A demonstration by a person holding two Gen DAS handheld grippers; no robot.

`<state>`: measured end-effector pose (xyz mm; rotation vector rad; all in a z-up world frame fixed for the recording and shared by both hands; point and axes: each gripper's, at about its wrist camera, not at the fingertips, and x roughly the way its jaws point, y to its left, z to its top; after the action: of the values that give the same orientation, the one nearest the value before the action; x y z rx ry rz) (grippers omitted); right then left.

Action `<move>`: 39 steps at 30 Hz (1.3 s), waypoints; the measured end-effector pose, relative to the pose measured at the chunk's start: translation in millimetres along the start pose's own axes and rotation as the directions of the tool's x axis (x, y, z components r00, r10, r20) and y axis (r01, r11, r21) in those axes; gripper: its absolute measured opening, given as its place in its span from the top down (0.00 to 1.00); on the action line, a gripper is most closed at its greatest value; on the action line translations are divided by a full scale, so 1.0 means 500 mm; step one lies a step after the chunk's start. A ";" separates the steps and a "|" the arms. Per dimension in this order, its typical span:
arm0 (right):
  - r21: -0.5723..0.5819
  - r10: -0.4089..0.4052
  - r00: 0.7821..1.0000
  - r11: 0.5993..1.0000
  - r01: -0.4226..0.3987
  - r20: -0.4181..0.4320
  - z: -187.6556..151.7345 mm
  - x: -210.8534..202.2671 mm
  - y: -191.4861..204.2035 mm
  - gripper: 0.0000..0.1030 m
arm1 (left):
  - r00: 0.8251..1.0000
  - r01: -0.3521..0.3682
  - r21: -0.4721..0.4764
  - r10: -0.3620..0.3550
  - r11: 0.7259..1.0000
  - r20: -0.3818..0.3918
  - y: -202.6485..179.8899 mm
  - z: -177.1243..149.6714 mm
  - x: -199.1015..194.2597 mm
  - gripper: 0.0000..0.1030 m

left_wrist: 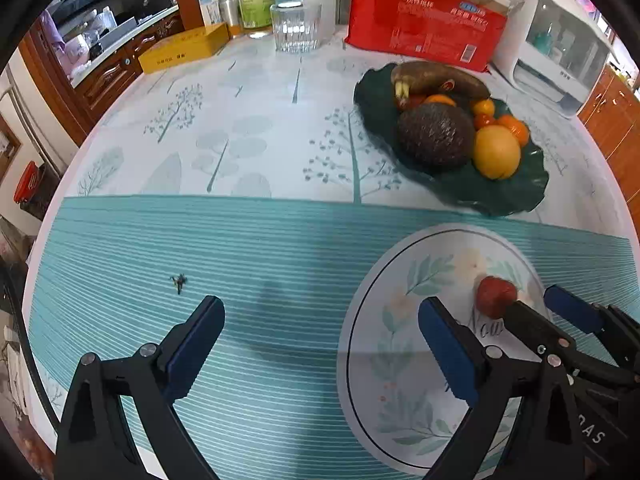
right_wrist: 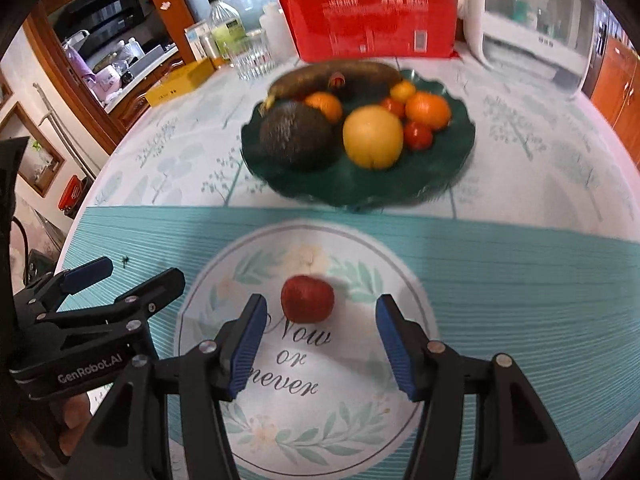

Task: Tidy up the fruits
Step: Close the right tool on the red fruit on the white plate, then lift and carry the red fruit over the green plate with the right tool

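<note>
While both tools gape empty, the right tool [right_wrist: 320, 344] frames a red fruit [right_wrist: 307, 298] untouched.

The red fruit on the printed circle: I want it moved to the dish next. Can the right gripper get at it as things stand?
Probably yes. The right gripper stands open with the red fruit just ahead of its fingertips, nothing between them.
</note>
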<state>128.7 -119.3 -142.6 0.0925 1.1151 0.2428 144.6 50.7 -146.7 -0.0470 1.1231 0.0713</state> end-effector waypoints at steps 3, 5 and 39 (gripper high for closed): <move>0.002 -0.001 1.000 1.000 0.001 -0.018 -0.008 0.022 -0.002 0.45 | 1.000 -0.001 -0.017 0.000 1.000 -0.016 0.004 -0.004 0.014 0.06; 0.004 0.002 1.000 1.000 -0.002 -0.021 -0.009 0.029 -0.002 0.45 | 1.000 -0.005 -0.024 0.004 1.000 -0.024 0.006 -0.007 0.023 0.06; -0.008 0.040 0.999 0.999 -0.040 -0.015 0.025 0.010 -0.015 0.68 | 0.997 -0.016 -0.001 0.016 1.000 -0.073 -0.036 0.006 0.019 0.06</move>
<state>143.0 -124.6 -142.9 0.1056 1.1281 0.2847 153.1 33.4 -154.1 -0.0423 1.1964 0.0857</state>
